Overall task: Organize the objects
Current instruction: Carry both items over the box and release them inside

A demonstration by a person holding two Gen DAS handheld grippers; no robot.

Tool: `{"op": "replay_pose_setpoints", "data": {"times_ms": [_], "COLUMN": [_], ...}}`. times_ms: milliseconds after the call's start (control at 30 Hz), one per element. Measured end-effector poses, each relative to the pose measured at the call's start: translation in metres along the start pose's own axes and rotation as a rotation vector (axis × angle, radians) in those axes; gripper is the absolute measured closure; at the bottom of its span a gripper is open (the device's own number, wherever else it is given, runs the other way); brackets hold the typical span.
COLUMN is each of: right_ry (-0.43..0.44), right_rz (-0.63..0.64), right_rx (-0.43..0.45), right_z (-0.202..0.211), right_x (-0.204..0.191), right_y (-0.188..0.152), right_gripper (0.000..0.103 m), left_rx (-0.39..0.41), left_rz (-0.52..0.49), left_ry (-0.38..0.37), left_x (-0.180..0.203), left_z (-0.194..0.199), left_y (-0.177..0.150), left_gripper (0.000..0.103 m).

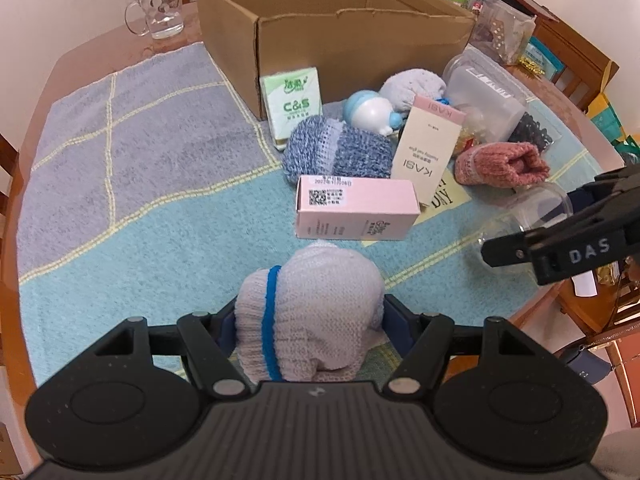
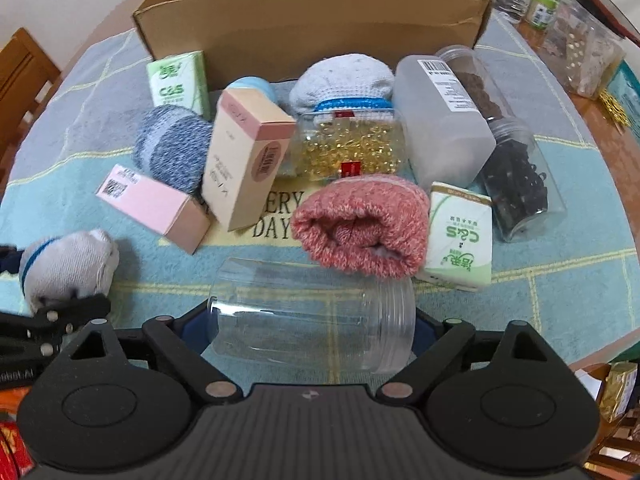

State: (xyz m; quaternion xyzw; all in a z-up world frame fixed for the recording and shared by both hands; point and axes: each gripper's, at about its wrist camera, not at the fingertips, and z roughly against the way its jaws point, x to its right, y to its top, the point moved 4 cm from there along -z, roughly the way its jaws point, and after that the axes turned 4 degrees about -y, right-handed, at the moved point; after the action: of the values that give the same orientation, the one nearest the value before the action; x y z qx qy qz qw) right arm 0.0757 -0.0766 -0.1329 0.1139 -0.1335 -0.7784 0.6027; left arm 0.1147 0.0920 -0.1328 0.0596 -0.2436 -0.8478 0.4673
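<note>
My left gripper is shut on a rolled grey sock with a blue stripe, held just above the blue mat; the same sock shows at the left of the right wrist view. My right gripper is shut on a clear empty jar lying on its side, one pad at each end. In the left wrist view that right gripper and the jar are at the right edge. An open cardboard box stands at the back of the table, also seen as the box.
Between the grippers and the box lie a pink carton, a tall KASI carton, a blue knit sock, a pink sock, tissue packs, a frosted bottle and a jar of dark pieces. A glass mug stands far left.
</note>
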Motion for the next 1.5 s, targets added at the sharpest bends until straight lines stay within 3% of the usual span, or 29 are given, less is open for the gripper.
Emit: {"op": "replay_pose_setpoints", "data": {"times_ms": [467, 867, 1167, 1333, 1500], "right_ry": [0.037, 0.064, 0.080, 0.070, 0.084], "right_rz": [0.063, 0.212, 0.266, 0.304, 0.359], "right_rx": [0.030, 0.154, 0.256, 0.249, 0.213], "right_z": [0.056, 0.077, 0.073, 0.045, 0.020], "right_x": [0.012, 0.035, 0.058, 0.056, 0.050], "right_y": [0.024, 0.114, 0.213, 0.245, 0.253], "right_gripper": [0.008, 0.008, 0.008, 0.008, 0.008], "left_rx": [0.048, 0.174, 0.207, 0.167, 0.132], "left_rz": [-0.060, -0.081, -0.004, 0.063, 0.109], "left_ry": [-0.007, 0.069, 0.148, 0.181, 0.191], "left_x": [0.004, 0.011, 0.005, -0.009, -0.017], "left_z": [0.045, 0.055, 0.009, -0.030, -0.053], "left_y": [0.042, 0.154, 0.246, 0.264, 0.266], "left_gripper": [0.033, 0.033, 0.033, 0.033, 0.033]}}
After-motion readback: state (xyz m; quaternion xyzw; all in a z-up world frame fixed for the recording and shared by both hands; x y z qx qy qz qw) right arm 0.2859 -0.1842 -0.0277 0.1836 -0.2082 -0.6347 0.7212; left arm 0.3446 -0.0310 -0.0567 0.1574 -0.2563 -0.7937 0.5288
